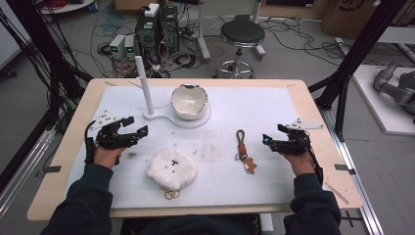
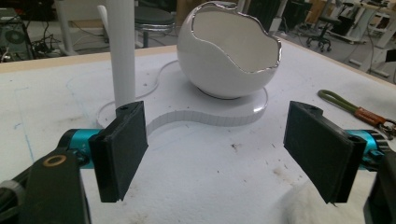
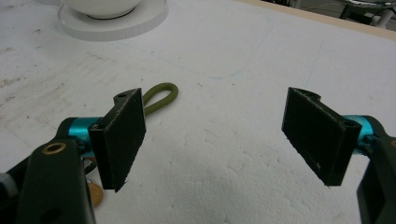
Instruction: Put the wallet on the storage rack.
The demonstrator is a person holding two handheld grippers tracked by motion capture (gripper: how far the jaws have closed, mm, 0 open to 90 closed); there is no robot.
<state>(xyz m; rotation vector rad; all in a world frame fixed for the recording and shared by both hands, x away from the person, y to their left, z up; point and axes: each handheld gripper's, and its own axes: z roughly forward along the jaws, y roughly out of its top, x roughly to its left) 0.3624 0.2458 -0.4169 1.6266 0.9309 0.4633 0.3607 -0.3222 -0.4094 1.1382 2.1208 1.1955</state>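
A: Both jaws stand wide, nothing between them. The olive-green looped keychain strap point(image 1: 241, 139) lies just left of the right gripper point(image 1: 270, 140).

B: The left gripper point(image 1: 135, 126) faces the white egg-shaped ceramic bowl point(image 2: 231, 51); a careless reach might topple it.

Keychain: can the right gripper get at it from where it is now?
Probably yes. The right gripper is open, and the keychain lies flat just beside it on the mat, nothing between.
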